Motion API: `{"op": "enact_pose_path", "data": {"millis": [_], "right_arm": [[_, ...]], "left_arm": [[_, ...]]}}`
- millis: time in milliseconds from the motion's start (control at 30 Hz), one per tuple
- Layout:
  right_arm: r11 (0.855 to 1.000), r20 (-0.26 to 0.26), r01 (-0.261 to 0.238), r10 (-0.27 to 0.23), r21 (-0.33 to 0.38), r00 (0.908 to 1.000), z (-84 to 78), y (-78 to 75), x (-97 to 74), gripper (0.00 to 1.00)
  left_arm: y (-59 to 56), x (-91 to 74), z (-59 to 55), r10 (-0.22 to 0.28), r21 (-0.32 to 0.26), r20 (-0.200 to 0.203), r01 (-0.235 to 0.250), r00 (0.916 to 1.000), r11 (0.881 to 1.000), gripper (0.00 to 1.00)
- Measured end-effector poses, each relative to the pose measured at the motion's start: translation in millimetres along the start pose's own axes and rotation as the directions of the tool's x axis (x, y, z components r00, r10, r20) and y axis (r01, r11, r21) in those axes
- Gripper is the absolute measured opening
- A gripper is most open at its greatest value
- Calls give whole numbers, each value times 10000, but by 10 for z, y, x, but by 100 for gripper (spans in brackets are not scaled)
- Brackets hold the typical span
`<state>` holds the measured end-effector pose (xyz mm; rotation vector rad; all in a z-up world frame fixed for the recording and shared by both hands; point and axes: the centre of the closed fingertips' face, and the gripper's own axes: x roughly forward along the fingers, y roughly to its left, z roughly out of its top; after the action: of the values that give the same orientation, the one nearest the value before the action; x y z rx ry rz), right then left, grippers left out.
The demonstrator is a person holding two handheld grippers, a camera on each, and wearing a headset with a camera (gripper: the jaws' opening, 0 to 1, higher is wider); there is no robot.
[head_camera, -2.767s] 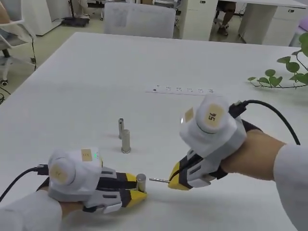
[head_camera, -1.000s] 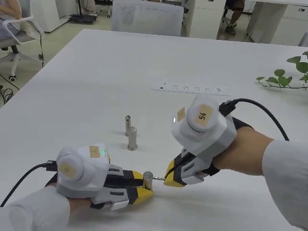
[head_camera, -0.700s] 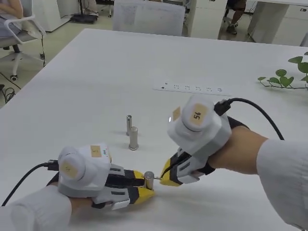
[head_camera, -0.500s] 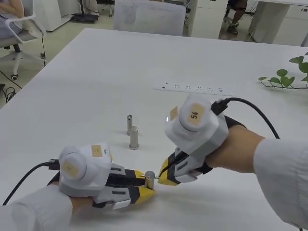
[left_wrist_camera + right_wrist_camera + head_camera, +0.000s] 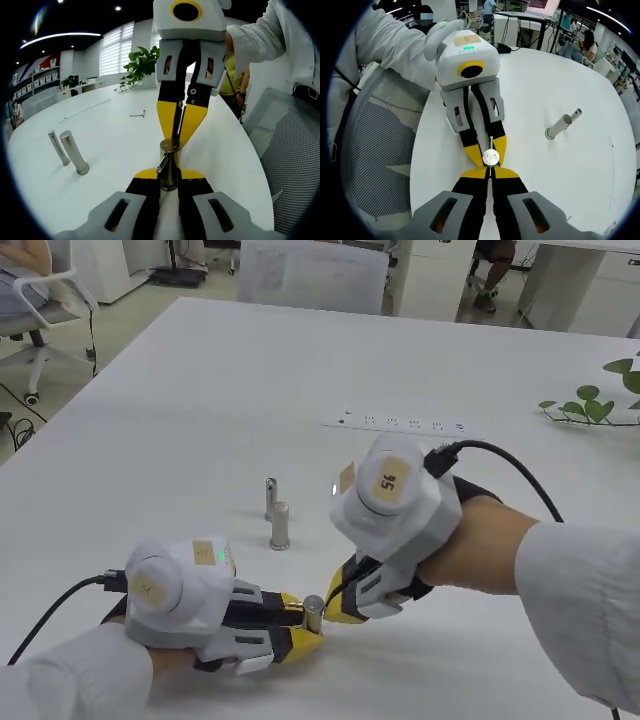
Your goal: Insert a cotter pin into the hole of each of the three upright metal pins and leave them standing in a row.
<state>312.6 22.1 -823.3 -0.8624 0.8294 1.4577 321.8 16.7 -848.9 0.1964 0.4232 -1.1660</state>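
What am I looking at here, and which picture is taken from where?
No robot here: a person holds a two-jaw gripper in each hand at a white table. One picture comes from a headset camera looking down; the two round ones come from a camera riding on each gripper. The left gripper is shut on an upright metal pin. The right gripper holds a thin cotter pin at that pin's hole. A second pin and a thinner third pin stand beyond them. Farther off lie a small metal piece, a power strip and a plant.
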Motion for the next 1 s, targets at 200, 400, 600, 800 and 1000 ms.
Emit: {"op": "enact_pose_path", "data": {"millis": [200, 400, 600, 800, 1000], "right_arm": [[9998, -322, 80, -86, -165, 9994, 8, -8, 11, 4], [10000, -269, 23, -24, -27, 9996, 5, 4, 7, 4], [10000, -257, 71, -71, -27, 9996, 6, 3, 8, 7], [9999, -195, 37, -34, 156, 9998, -4, 18, 2, 10], [9996, -142, 61, -58, 267, 9999, -26, 34, -22, 11]], "left_arm": [[3, 1, 0, 8, -58, 22, -8, 10000, 10000, 10], [-2, 3, -1, 11, -55, 23, -11, 10000, 10000, 11], [-3, -3, -5, 6, -74, 26, -6, 10000, 10000, 11], [-5, -5, -4, 5, -94, 38, -4, 10000, 10000, 11], [-5, -8, -6, -1, -98, 39, 2, 10000, 10000, 11]]}}
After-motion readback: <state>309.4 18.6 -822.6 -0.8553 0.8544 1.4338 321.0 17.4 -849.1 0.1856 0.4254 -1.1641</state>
